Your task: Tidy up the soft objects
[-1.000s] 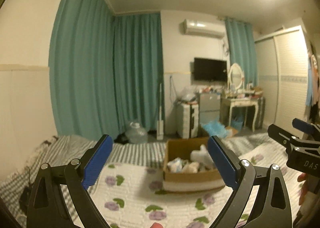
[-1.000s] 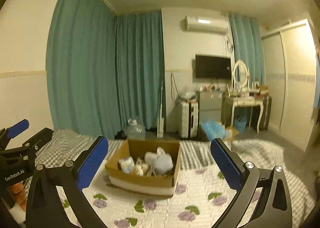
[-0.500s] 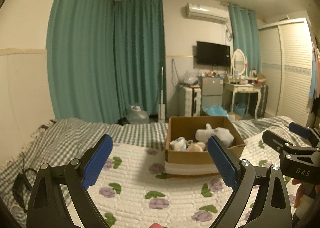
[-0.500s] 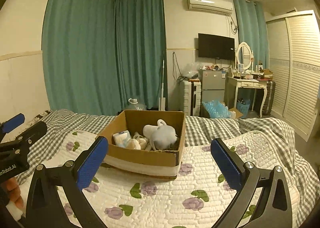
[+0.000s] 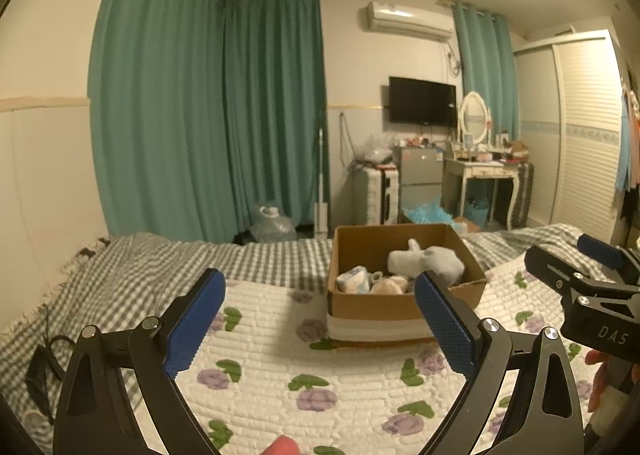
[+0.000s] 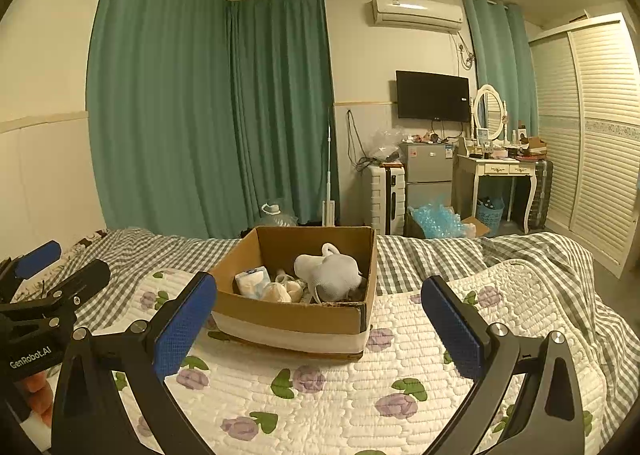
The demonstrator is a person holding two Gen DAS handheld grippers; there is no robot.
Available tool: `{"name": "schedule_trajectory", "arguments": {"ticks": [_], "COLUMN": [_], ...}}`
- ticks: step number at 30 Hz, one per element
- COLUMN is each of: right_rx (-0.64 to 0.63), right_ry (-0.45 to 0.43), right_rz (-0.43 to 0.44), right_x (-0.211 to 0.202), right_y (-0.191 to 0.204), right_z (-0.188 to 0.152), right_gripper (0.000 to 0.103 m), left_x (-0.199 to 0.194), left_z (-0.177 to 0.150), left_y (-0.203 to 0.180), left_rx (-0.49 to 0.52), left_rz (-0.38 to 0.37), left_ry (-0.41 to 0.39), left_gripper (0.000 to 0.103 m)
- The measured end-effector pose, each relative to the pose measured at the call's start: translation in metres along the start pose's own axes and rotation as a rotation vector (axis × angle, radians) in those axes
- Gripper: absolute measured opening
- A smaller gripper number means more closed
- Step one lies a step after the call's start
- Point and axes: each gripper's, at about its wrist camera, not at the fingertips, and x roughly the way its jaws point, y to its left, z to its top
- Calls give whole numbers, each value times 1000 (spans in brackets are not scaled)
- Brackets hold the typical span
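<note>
Ahead on the bed sits the cardboard box (image 6: pixel 296 319); both my grippers (image 5: pixel 318 319) (image 6: pixel 318 319) hang open and empty, so I'd go for the grey plush (image 6: pixel 330 273) from above.

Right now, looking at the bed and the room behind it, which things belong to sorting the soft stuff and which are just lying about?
Belongs to the job:
cardboard box
grey plush toy
small beige soft toy
white and blue packet
left gripper, open
right gripper, open

Just lying about:
water jug
suitcase
mini fridge
dressing table
television
</note>
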Motion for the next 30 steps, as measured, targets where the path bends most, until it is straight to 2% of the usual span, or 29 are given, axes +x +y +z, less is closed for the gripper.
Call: {"name": "schedule_trajectory", "arguments": {"ticks": [12, 30], "right_rx": [5, 2], "right_ry": [-7, 5], "right_rz": [-3, 2], "right_x": [-3, -3], "right_y": [-1, -2], "right_z": [-1, -3], "right_gripper": [103, 103], "left_x": [7, 6], "left_z": [-3, -5], "left_y": [-2, -1], "left_rx": [10, 21], "left_rz": [-10, -5], "left_ry": [37, 30], "left_gripper": [97, 97]}}
